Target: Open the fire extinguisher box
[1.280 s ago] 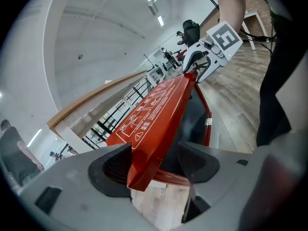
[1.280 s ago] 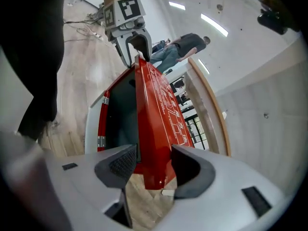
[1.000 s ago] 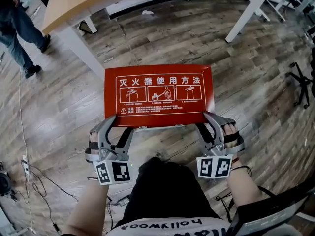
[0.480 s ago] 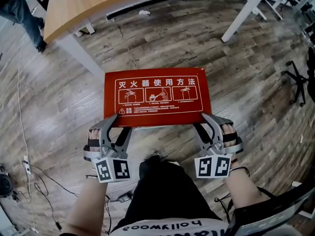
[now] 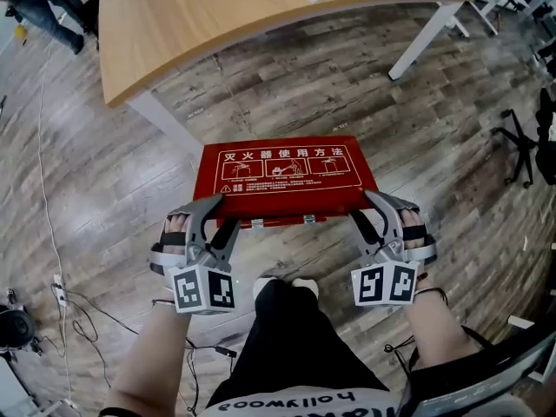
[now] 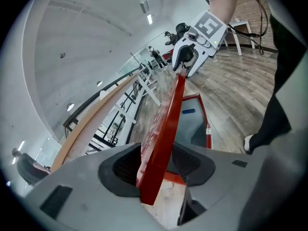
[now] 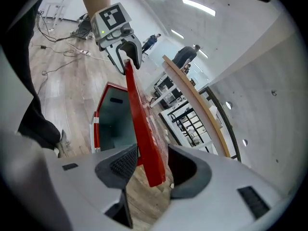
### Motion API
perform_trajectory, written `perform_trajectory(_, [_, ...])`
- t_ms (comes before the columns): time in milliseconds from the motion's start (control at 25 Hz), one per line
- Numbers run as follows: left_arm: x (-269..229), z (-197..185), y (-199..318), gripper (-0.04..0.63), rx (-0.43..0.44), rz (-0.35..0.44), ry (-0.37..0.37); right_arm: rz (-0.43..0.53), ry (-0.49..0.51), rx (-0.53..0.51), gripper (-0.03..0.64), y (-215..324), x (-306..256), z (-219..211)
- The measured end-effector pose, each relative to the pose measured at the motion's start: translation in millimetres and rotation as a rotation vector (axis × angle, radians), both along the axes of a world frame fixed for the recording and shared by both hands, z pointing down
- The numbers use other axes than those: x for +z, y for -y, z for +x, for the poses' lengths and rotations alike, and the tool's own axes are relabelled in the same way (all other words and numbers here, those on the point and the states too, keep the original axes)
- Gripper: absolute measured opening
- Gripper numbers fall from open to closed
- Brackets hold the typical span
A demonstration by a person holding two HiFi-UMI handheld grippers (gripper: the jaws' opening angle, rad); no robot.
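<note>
Lid (image 5: 287, 176) of the fire extinguisher box (image 6: 207, 129) is tilted up off its front rim, hinged at the far side. The box sits on the floor right in front of my feet, grey inside showing under the lid.

My left gripper (image 5: 219, 211) has the lid's near-left corner between its jaws. They've just been closing and now both pads look pressed on the red sheet. My right gripper (image 5: 365, 207) has the near-right corner in a medium gap: the lid leans on one pad and a sliver of daylight shows at the other, so it's carried, not clamped.

Risks, as I judge them:
- Right corner slides off that one pad and the lid twists or slams.
- Uneven lift between my two hands racks the hinge.
- Thin painted metal is slick, and my hold is only at the edge.
- The box could drag toward me if I pull instead of swinging.

Floor (image 5: 104, 189) is grey wood-look planks with cables (image 5: 78, 311) at my left. Wooden table (image 5: 200, 16) stands beyond the box, and a chair base (image 5: 530, 137) is at the right — open office-type room.
</note>
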State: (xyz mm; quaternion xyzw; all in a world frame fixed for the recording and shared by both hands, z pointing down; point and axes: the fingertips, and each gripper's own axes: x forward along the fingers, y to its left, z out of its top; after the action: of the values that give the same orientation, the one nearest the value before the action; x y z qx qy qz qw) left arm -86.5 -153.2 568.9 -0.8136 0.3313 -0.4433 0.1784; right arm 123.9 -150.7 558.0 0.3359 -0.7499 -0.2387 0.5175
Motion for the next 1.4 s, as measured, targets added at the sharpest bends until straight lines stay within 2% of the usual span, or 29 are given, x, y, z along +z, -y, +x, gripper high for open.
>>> perform_trajectory(120, [-21,1,23,0.161,0.032,-0.034,0.006,-0.022,0.01,0.025,0.201,26,-25,-2])
perform_trajectory(400, [-55,0,81,0.152,0.067,-0.088,-0.029,-0.053,0.057,0.084,0.133,80,-61,-6])
perform_trajectory(920, [-65,-5,166,0.14,0.065,-0.224,-0.008,-0.156,0.16,0.042,0.117,167,-81,-10])
perform_trajectory(1400, [-54,-9,210,0.124,0.021,-0.208,0.024,-0.223,0.261,0.086,0.118,213,-75,-13])
